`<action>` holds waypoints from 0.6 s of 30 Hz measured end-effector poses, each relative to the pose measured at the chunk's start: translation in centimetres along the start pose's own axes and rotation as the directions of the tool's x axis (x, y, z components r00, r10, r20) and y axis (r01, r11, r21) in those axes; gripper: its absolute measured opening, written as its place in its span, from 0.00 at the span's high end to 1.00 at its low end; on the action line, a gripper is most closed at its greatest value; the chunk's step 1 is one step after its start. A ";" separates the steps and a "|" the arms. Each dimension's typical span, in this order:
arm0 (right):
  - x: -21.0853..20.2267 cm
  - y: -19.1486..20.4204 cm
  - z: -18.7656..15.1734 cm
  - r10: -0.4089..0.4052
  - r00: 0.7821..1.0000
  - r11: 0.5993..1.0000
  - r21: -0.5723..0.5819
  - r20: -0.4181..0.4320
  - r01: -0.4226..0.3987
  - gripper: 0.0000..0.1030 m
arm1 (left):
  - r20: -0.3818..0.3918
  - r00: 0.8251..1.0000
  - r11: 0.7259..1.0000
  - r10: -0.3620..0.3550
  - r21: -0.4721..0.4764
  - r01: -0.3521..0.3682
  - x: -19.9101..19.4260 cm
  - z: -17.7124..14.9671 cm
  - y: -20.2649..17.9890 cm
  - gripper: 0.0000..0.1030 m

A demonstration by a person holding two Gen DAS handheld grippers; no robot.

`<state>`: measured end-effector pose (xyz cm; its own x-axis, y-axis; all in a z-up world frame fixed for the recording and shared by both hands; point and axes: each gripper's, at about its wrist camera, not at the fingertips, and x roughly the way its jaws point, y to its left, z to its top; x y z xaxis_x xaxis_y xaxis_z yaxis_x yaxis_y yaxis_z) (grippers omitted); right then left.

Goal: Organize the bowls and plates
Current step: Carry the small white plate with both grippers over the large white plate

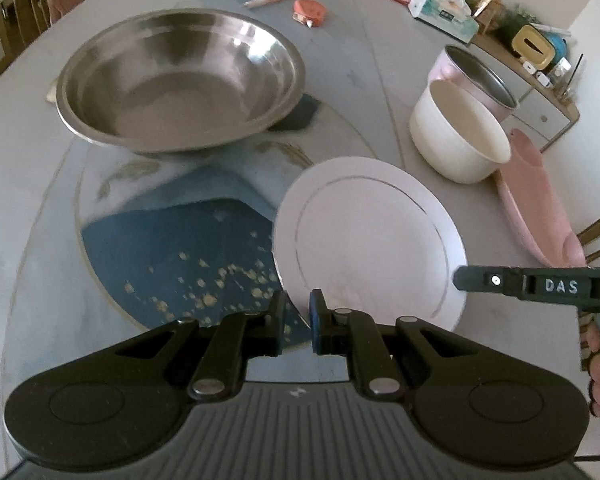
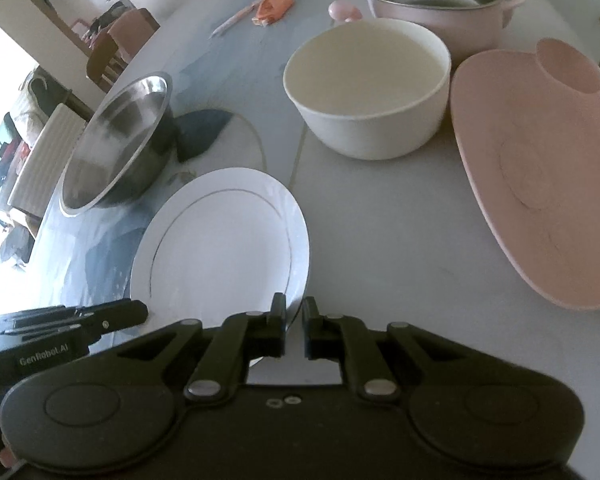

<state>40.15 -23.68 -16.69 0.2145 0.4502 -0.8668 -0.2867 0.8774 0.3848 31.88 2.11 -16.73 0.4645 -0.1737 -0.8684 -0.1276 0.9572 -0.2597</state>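
Grippers at both near corners of the round white plate (image 1: pixel 370 240) with a thin silver ring, each pinched on its rim.

Left gripper (image 1: pixel 299 312) clamps the plate's near-left edge between its black and blue-padded fingers, nearly closed; the right gripper (image 2: pixel 293 316) nips the near-right edge, and its black tip also shows in the left view at the plate's right side. The plate is round, so it has no long axis; its face is up, and whether it rests on the table (image 1: pixel 40 184) or is tilted off it is unclear. Beyond it to the left sits a wide stainless steel bowl (image 1: pixel 180 80); to the right, a deep cream bowl (image 2: pixel 366 92), a pink metal-lined pot (image 2: pixel 440 4) behind it, and a flat pink plate (image 2: pixel 540 176) with a raised cup.
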 end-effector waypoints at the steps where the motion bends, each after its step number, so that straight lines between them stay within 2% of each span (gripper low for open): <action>1: 0.0 0.1 0.0 -0.005 1.000 1.000 -0.002 0.001 0.005 0.91 | 0.001 1.000 1.000 0.006 -0.008 -0.006 0.1 0.2 0.2 0.89; 4: 0.0 0.6 0.4 -0.028 1.000 0.999 -0.019 0.008 0.028 0.88 | -0.009 1.000 0.998 -0.008 -0.059 0.008 0.5 1.1 1.2 0.88; 6: 0.0 0.7 0.6 -0.046 0.999 0.999 -0.019 0.024 0.047 0.84 | -0.005 1.000 0.998 -0.004 -0.060 0.003 0.7 1.6 1.4 0.88; 18: 1.4 0.2 1.5 -0.021 1.000 1.000 0.020 0.016 0.021 0.84 | -0.006 1.000 0.999 0.001 -0.043 -0.001 1.6 2.7 1.0 0.88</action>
<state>41.83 -22.67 -17.34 0.2351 0.4342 -0.8696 -0.2633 0.8897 0.3731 34.87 3.40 -17.25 0.4595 -0.1739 -0.8710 -0.1659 0.9466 -0.2765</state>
